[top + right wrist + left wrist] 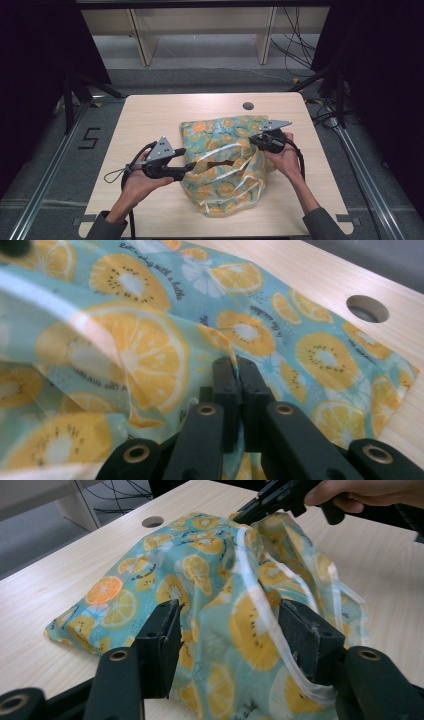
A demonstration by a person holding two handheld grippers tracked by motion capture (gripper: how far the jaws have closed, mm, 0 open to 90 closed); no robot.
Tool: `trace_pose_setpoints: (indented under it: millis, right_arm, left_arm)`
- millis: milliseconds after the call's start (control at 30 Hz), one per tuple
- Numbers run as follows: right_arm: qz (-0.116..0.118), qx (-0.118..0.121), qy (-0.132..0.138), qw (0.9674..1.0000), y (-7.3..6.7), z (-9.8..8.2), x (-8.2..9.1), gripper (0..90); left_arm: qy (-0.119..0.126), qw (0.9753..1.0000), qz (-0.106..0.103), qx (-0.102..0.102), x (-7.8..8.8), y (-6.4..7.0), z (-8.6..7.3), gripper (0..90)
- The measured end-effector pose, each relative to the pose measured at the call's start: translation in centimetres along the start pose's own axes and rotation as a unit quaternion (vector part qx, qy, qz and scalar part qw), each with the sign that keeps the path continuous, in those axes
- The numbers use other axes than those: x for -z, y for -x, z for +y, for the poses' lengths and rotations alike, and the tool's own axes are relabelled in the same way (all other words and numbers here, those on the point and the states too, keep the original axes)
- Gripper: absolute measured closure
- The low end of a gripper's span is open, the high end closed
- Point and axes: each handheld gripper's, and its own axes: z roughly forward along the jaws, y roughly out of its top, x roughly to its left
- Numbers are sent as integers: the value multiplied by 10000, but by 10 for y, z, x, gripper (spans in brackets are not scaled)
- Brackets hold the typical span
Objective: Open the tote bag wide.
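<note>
Nearest, the left gripper (pixel 227 630) stands with jaws apart astride the bag (pixel 225 160), its pads not pressing the cloth. The bag lies mid-table (pixel 150 115), mouth gaping; its contents cannot be told. Beyond it, the right gripper (pixel 235 371) pinches the bag's rim, likely to hold the mouth open.

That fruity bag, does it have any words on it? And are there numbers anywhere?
"5": a dark mark on the floor, left of the table.
Small dark cursive writing runs between the fruit slices on the bag, seen in the right gripper view. It is too blurred to read for sure.
More tiny writing sits low on the bag in the left gripper view, also too blurred.
</note>
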Motion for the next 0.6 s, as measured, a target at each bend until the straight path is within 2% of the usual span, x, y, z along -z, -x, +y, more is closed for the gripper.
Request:
trace_pose_setpoints:
  millis: [33, 67, 100, 133, 200, 233, 333, 367, 400, 467, 500, 567, 600]
  right_arm:
    - [0, 0, 0, 10000, 0, 0, 0, 887]
    - [68, 80, -77, 9999, -1, 0, -2, 887]
    - [68, 80, -77, 9999, -1, 0, -2, 887]
    - [2, 110, -97, 9999, -3, 0, -5, 887]
    - [37, 73, -135, 9999, -5, 0, -6, 887]
    - [73, 141, -163, 9997, -5, 0, -6, 888]
    - [148, 185, -193, 9995, -9, 2, -7, 887]
    - [111, 224, -101, 9996, -10, 2, -9, 888]
    - [129, 238, -108, 9996, -11, 2, -9, 887]
    - [124, 217, -120, 9996, -12, 2, -9, 887]
    - [120, 202, -120, 9997, -11, 2, -8, 888]
    - [107, 211, -179, 9996, -9, 2, -6, 888]
    - [82, 154, -135, 9998, -8, 2, -6, 888]
  left_arm:
    - [0, 10000, 0, 0, 0, 0, 0, 424]
    - [29, 9999, 8, 134, 1, -3, -1, 419]
    - [29, 9999, 8, 134, 1, -3, -1, 419]
    - [134, 9984, -55, 543, 1, -6, -1, 418]
    - [140, 9980, -132, 602, 2, -10, 0, 411]
    - [206, 9968, -204, 746, 0, -11, -1, 399]
    - [136, 9937, -397, 1039, -10, -13, -2, 337]
    - [100, 9930, -385, 1108, -14, -12, -2, 319]
    - [19, 9929, -402, 1119, -18, -11, -1, 305]
    - [6, 9930, -463, 1091, -21, -9, -1, 295]
    - [-19, 9937, -427, 1037, -19, -5, -1, 294]
    - [-132, 9969, -261, 737, -14, 5, -4, 283]
    - [-169, 9983, -200, 522, -11, 9, -8, 279]
